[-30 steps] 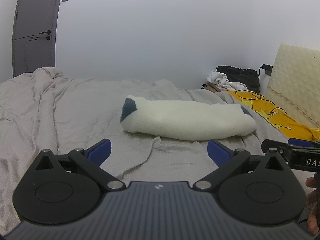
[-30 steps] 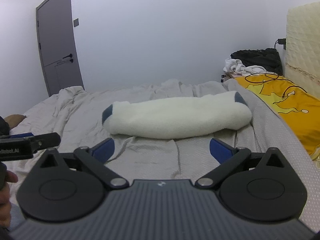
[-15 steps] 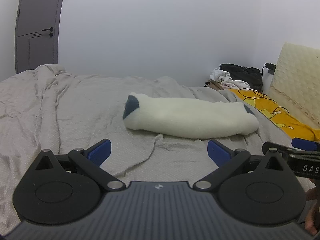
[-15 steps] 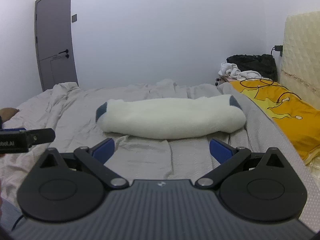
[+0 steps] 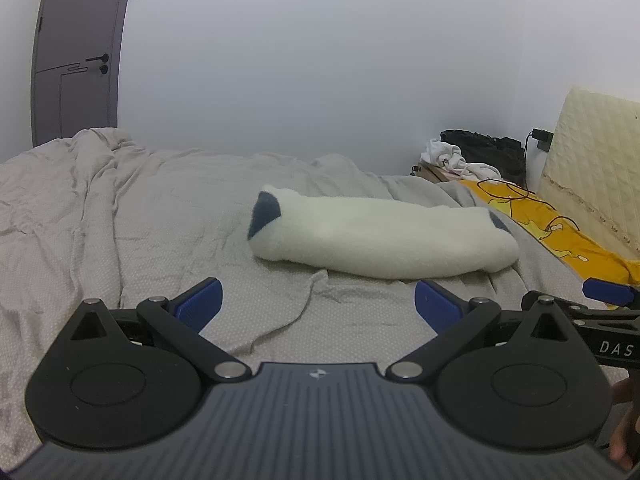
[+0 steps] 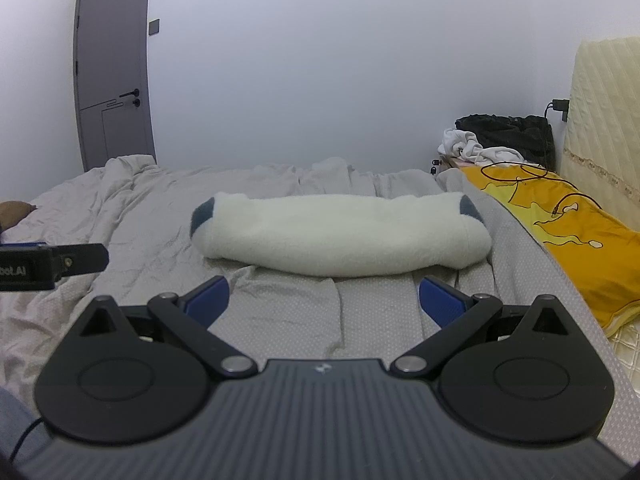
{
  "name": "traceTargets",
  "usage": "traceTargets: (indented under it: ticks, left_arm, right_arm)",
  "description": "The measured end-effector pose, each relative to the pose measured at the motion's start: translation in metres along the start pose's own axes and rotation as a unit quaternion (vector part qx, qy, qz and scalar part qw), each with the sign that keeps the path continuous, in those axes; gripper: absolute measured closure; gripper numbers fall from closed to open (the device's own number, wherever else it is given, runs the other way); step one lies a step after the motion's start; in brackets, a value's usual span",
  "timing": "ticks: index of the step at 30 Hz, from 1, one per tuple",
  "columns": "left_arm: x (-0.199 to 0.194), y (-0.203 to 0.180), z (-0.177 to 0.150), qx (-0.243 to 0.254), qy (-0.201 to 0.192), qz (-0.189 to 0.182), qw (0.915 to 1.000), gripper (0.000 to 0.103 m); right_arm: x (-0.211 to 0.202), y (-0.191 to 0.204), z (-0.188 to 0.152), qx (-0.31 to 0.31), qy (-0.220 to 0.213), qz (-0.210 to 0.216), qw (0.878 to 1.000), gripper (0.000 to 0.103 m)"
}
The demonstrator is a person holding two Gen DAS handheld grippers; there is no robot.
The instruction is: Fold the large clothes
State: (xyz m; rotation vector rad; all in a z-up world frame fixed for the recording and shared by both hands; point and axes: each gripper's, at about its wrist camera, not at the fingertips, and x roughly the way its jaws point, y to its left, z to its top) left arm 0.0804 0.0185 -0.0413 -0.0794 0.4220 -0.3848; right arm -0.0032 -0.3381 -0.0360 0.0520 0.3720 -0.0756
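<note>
Fleece, cream-white and thick, lies rolled into a long soft cylinder (image 5: 380,240) across the middle of both frames, a dark blue-grey patch showing at each rounded end. It rests on a rumpled grey bedsheet with a fine dotted weave (image 5: 120,220), creased into ridges that run toward the lower centre of each picture.

Low in the left wrist view the left gripper (image 5: 318,300) sits with its blue-padded fingers (image 5: 200,304) spread wide apart, holding nothing, just short of the roll. The right gripper (image 6: 324,300) is likewise splayed wide and empty, its matte black linkage and ribbed body filling the bottom of its frame; the roll lies just beyond its tips, not touching.

At the right edge of both views a glossy yellow-orange printed quilt (image 6: 580,232) slopes down, a thin dark cable (image 6: 520,172) looped over it. Behind it stands a cream quilted headboard panel (image 6: 604,120). In the upper right corner area a heap of white and black cloth (image 6: 500,140) is piled up. A flat grey door (image 6: 112,88) stands in the upper left against the plain white wall.
</note>
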Motion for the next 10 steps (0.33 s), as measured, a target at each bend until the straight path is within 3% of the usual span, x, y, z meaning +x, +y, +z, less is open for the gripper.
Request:
traceTargets:
  ticks: [10]
  left_arm:
    - [-0.0020, -0.0023, -0.0012, 0.002, -0.003, 0.001, 1.0000, 0.000]
  right_arm:
    - [0.0000, -0.0001, 0.0000, 0.000, 0.000, 0.000, 1.000, 0.000]
